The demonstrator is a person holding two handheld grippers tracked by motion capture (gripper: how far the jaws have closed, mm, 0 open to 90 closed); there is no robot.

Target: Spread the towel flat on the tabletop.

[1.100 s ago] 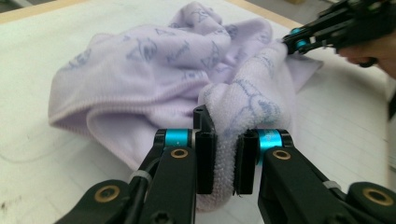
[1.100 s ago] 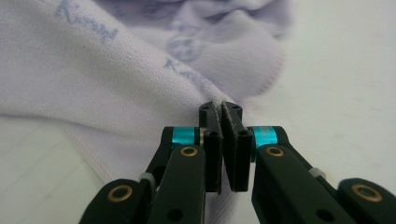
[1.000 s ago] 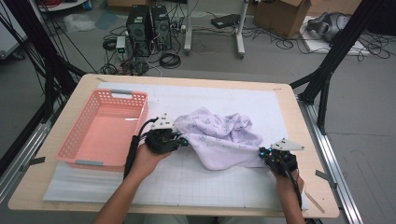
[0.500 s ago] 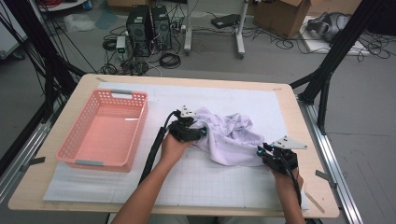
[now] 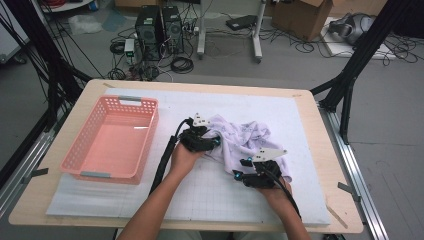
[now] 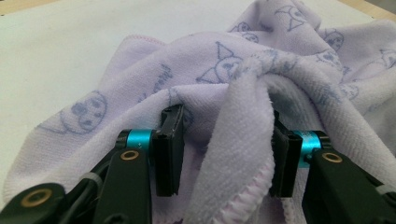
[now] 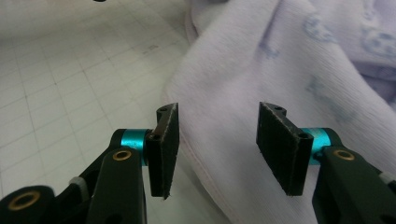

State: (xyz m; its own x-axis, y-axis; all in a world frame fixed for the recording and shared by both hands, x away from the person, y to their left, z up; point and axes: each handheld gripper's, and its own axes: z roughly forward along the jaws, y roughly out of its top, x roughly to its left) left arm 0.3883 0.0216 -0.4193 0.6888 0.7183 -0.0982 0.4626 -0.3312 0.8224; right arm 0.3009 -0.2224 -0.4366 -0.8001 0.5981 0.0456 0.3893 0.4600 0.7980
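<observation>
- Right tool (image 5: 250,169): nearest the person, at the near right edge of the towel. Its jaws stand apart and have just been opening. In the right gripper view (image 7: 215,140) the towel's hemmed edge lies beneath and between the black pads (image 7: 164,147), which do not press on it.
- Right hand (image 5: 274,192): holds that tool from behind, forearm coming in from the near edge of the counter.
- Left tool (image 5: 212,142): at the near left side of the towel, pushed into the cloth. Jaws stand about half apart, having just opened. In the left gripper view (image 6: 224,154) a raised fold of towel runs up between the pads (image 6: 169,149); whether the pads press on the fold cannot be told for certain, as gaps show on both sides.
- Left hand (image 5: 184,159): grips that tool, just left of the towel.
- Towel (image 5: 242,140): pale lilac terry cloth with faint blue cartoon faces and a pink stitched hem, lying crumpled in a heap.
- White mat (image 5: 150,200): gridded sheet under the towel, covering most of the counter.
- Counter (image 5: 345,220): light wood, its rim showing around the mat.
- Basket (image 5: 82,159): pink, perforated plastic, well left of the towel, on the mat.
- Floor (image 5: 300,65): beyond the towel, past the counter's far edge, carrying two black computer towers (image 5: 160,27), cables and a cardboard box (image 5: 300,15).
</observation>
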